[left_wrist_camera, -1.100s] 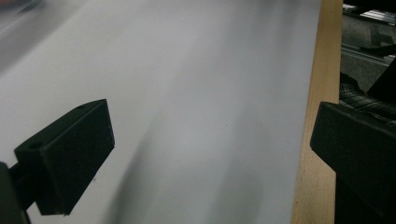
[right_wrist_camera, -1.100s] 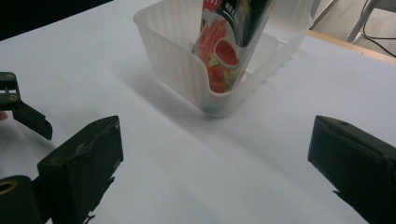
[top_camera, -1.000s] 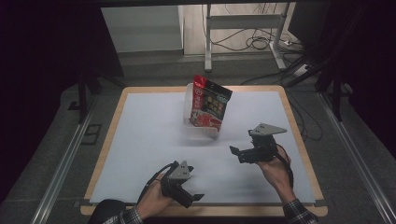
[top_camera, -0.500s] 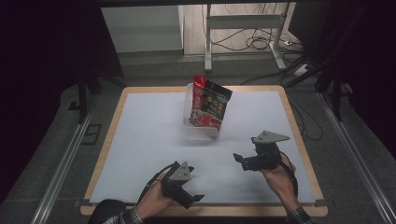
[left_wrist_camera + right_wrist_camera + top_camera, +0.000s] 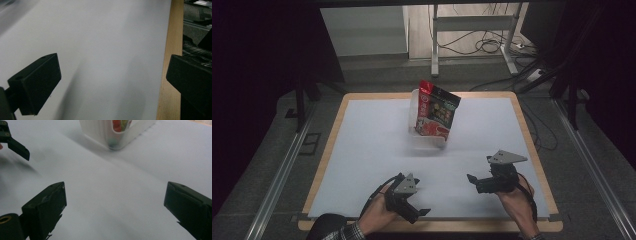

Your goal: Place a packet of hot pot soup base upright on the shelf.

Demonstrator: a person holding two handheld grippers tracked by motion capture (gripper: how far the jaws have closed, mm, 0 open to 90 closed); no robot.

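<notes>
Snack pouch [image 5: 436, 111] stands upright in a white tub [image 5: 426, 137] near the middle of the table's far edge, leaning slightly toward the right; the tub's walls hold it up, since a soft pouch would probably not stand alone. The pouch is glossy printed film, red with a dark panel and a flat crimped top. The tub is translucent ribbed plastic with rounded corners, and the pouch's colours show through its wall in the right gripper view [image 5: 117, 135]. Both tools are well back from it, close to the near edge. Left gripper [image 5: 414, 210] sits low near the near edge, left of centre, jaws wide apart, nothing between them. Right gripper [image 5: 473, 181] is toward the near right corner, jaws likewise spread and empty, aimed roughly toward the tub. Table [image 5: 362, 150] has a matte white top and a pale wood rim [image 5: 172, 50]. Judgement: a resting stance, both hands clear of the load.
</notes>
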